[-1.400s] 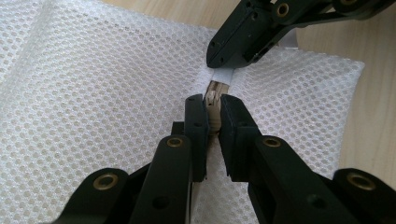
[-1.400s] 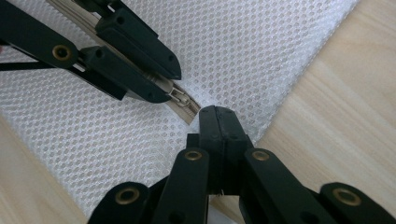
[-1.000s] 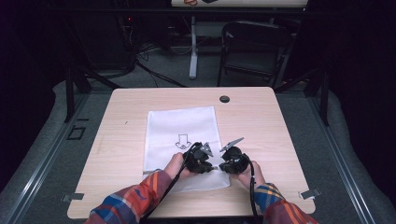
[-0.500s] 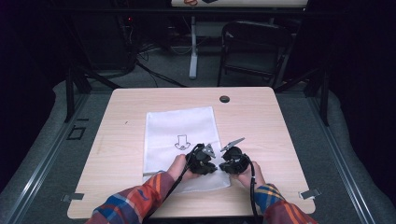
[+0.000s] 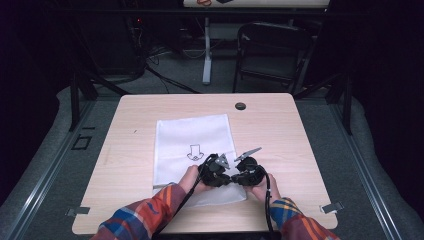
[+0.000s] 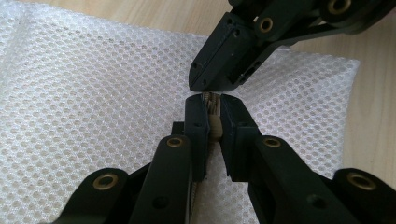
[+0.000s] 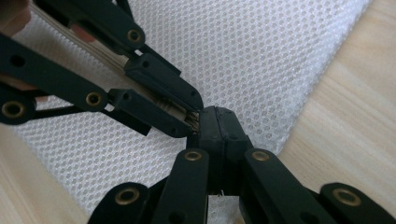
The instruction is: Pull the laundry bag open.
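Nothing moved since before; both hand-held grippers (image 5: 231, 170) pinched tight on white mesh bag (image 6: 93, 93), close-ups showing weave.

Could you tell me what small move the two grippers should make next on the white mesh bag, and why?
Probably draw the two grippers slowly apart. The left gripper and the right gripper both have their jaws shut on the near edge of the white mesh bag, tip to tip at what looks like a zipper seam. The bag lies flat on the table, so a gentle pull should work there.
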Motion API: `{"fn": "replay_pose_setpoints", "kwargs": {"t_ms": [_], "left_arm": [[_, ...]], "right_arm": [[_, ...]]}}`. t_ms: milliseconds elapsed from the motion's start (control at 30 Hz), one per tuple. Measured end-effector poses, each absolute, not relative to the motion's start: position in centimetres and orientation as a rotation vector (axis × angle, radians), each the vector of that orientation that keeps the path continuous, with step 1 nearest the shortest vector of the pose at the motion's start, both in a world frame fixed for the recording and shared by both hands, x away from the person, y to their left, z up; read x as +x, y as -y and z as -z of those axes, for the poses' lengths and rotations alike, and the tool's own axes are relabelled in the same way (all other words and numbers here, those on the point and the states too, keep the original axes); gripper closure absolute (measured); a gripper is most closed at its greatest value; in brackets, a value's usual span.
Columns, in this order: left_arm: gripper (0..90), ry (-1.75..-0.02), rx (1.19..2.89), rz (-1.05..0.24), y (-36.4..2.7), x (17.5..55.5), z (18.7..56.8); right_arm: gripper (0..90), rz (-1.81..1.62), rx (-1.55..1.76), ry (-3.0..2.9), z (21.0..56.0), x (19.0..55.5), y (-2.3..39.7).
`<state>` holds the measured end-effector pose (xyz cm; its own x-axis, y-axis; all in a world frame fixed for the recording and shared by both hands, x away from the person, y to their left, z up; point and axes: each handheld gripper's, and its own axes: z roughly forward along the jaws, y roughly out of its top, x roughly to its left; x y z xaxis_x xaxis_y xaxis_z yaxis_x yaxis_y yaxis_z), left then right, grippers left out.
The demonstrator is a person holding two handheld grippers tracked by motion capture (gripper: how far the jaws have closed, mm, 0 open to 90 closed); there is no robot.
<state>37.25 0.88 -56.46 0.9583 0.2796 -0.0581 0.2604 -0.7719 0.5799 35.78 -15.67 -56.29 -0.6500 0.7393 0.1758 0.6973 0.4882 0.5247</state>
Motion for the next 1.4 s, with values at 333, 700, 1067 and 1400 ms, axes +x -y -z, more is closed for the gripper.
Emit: {"fn": "replay_pose_setpoints", "kwargs": {"t_ms": [333,700,1067,1400], "left_arm": [[82.3,-0.397,2.499,-0.06,-1.4,37.1,56.3],[82.2,-0.414,2.5,-0.053,-2.6,37.3,56.0],[81.7,-0.429,2.524,0.01,-3.6,37.5,56.0],[81.4,-0.404,2.507,0.032,-3.5,37.5,56.2]], "right_arm": [[90.0,-0.919,1.349,-2.624,56.5,35.8,16.2],[90.0,-0.907,1.371,-2.619,56.4,35.7,16.6],[90.0,-0.805,1.318,-2.667,55.9,35.7,16.6],[88.3,-0.828,1.15,-2.644,56.1,35.4,14.8]]}}
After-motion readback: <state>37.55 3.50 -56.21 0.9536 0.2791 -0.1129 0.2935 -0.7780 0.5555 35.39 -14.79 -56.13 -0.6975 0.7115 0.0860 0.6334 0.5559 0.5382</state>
